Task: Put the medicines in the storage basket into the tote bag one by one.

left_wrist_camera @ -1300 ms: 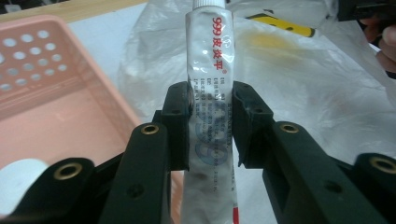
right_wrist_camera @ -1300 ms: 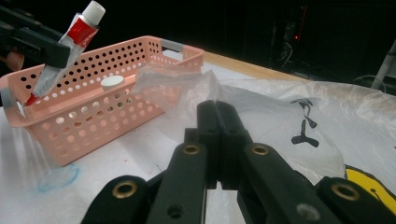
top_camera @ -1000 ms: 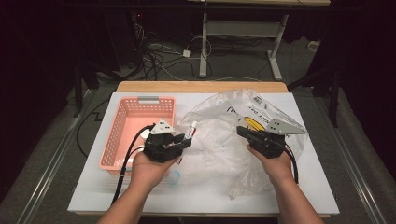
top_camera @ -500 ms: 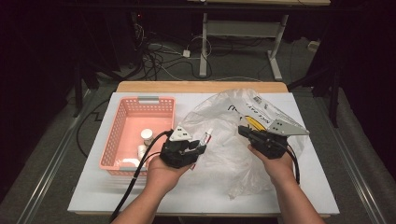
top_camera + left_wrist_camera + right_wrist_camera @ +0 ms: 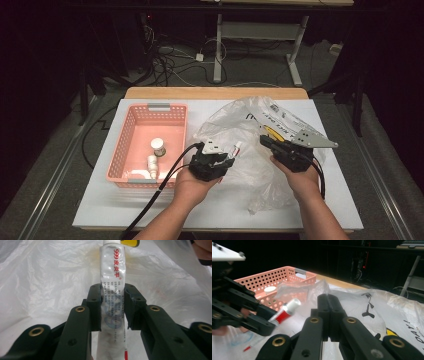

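Worktop [image 5: 100, 200]: a white rectangular board with a strip of pale wood along its far edge at 12 o'clock, standing in a dark room.
Basket [image 5: 120, 145]: a salmon-pink perforated plastic basket with grey handle inserts, on the worktop at about 9 o'clock from the centre. In the right gripper view it shows behind the left tool [image 5: 284, 275].
Basket contents: a small white round-capped jar [image 5: 159, 146] stands near the middle of the basket floor; a small white bottle [image 5: 152, 165] lies at 6 o'clock from the jar, close to the near wall.
Left tool [image 5: 227, 156]: a black two-jaw tool in the person's left hand [image 5: 192, 187], just right of the basket, pointing toward 3 o'clock. Its jaws are clenched on the tube, pressing it from both sides in the left gripper view [image 5: 112, 307]. A black cable runs from it toward 7 o'clock.
Tube [image 5: 112, 290]: a white crinkled ointment tube with red and grey print and a white cap, gripped across its body, cap end away from the tool. In the high view its tip [image 5: 236, 148] sits over the bag.
Bag [image 5: 250, 120]: a large crumpled clear plastic bag with black print and a yellow mark, spread over the centre and right of the worktop.
Right tool [image 5: 265, 142]: a black two-jaw tool with a grey three-cornered plate, in the person's right hand [image 5: 300, 180], at 3 o'clock from the left tool. Its jaws are pressed together [image 5: 328, 315]; whether bag film is pinched between them I cannot tell.
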`<state>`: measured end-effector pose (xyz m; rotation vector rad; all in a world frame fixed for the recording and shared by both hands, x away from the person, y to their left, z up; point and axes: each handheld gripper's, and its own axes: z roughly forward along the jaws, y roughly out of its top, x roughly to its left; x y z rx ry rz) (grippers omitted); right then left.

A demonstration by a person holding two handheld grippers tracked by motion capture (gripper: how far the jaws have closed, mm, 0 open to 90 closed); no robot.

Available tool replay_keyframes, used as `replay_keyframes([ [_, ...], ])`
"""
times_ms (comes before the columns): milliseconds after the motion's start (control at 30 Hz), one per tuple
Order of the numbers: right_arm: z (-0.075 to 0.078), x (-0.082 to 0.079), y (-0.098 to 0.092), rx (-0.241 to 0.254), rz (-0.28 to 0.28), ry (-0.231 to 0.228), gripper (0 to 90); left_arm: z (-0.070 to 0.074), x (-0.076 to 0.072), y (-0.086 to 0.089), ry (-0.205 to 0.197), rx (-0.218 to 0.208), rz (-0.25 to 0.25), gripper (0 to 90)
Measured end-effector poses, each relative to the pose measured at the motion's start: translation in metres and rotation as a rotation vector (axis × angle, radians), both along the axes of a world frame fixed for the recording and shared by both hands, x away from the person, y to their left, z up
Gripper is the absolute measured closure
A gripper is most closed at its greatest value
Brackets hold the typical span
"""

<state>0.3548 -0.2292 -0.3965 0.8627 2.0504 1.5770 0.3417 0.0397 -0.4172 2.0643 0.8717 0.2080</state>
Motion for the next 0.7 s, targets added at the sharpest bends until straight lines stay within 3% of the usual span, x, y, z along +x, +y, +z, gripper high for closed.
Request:
replay_keyframes([
  [700, 0.01, -0.014, 0.007, 0.023, 0.022, -0.022, 90.0, -0.028, 0.033, -0.041, -0.031, 0.063, 0.049, 67.7],
])
